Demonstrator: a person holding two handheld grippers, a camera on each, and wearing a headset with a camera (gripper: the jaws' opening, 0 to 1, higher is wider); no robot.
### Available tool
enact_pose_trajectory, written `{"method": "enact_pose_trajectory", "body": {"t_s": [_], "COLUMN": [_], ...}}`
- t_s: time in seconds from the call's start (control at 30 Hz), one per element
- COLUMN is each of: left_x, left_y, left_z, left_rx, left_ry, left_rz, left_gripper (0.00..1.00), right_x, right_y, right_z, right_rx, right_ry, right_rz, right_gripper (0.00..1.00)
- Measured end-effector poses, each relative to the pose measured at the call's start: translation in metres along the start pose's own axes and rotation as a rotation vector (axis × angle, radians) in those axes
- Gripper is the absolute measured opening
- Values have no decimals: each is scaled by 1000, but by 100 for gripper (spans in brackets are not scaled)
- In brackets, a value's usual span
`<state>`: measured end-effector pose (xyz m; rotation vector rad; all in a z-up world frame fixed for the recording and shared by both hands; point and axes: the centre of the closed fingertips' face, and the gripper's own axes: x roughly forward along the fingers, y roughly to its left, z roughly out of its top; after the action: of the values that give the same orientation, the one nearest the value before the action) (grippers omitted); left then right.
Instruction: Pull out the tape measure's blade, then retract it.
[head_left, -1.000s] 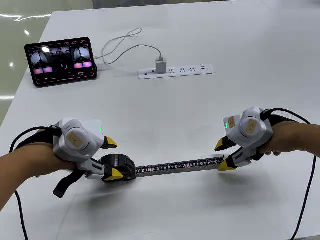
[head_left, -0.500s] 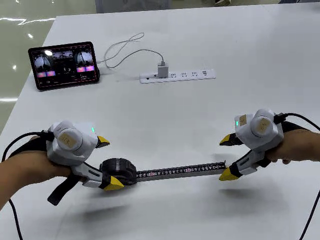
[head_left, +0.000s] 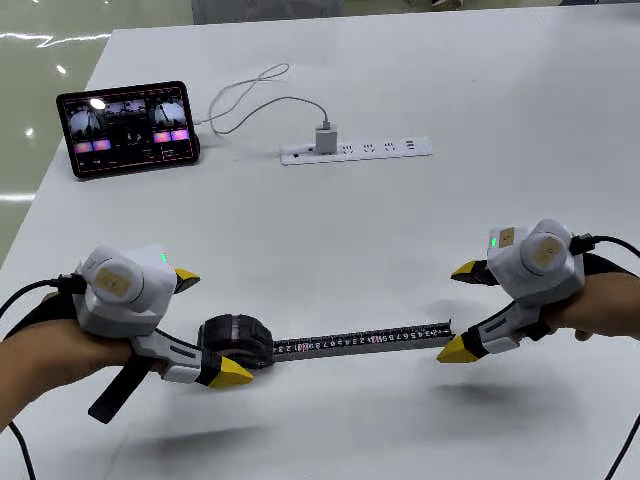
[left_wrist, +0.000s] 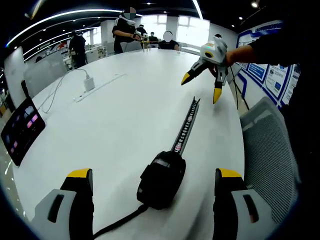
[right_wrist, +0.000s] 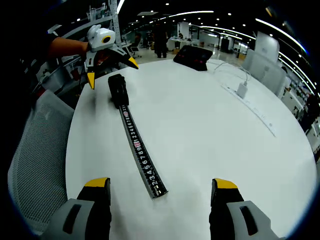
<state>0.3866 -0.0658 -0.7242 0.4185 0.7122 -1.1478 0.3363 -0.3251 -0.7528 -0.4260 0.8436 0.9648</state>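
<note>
Now my left gripper (head_left: 212, 325) is wide open at the lower left, the tape measure (head_left: 236, 340) lying loose between its jaws. The blade (head_left: 365, 340) lies pulled out on the table (head_left: 400, 230) toward my right gripper (head_left: 457, 311), which is also open and empty.

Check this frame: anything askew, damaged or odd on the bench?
Nothing damaged or spilled. One oddity: the blade lies pulled out on the table, though neither gripper holds it. The left gripper straddles the case, the right gripper the blade tip, both with jaws open.
</note>
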Motion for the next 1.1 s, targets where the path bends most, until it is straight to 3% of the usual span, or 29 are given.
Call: {"method": "enact_pose_trajectory", "body": {"t_s": [0.27, 0.37, 0.5, 0.63, 0.7, 0.73, 0.83, 1.1], "left_x": [-10, -14, -23, -30, -34, -37, -42, -52], "left_y": [5, 8, 25, 27, 27, 33, 29, 23], "left_z": [-10, -14, -20, -26, -29, -27, -28, -35], "left_rx": [-68, -123, -150, -186, -178, -151, -182, -165], "left_ry": [-31, -51, -68, -68, -77, -96, -114, -131], "left_rz": [58, 73, 179, 197, 210, 247, 243, 249], "left_gripper": [99, 99, 99, 99, 99, 99, 99, 99], "right_x": [-12, -17, -27, -33, -36, -38, -43, -52], "right_y": [-4, -8, -8, -5, -4, -3, -1, 6], "right_z": [1, -1, -5, -8, -10, -11, -15, -23], "right_rx": [78, 103, 126, 140, 149, 158, 174, 167], "right_ry": [-77, -104, -133, -155, -160, -161, -170, -180], "right_rz": [-61, -95, -128, -144, -147, -148, -154, -173], "right_gripper": [96, 99, 99, 99, 99, 99, 99, 99]}}
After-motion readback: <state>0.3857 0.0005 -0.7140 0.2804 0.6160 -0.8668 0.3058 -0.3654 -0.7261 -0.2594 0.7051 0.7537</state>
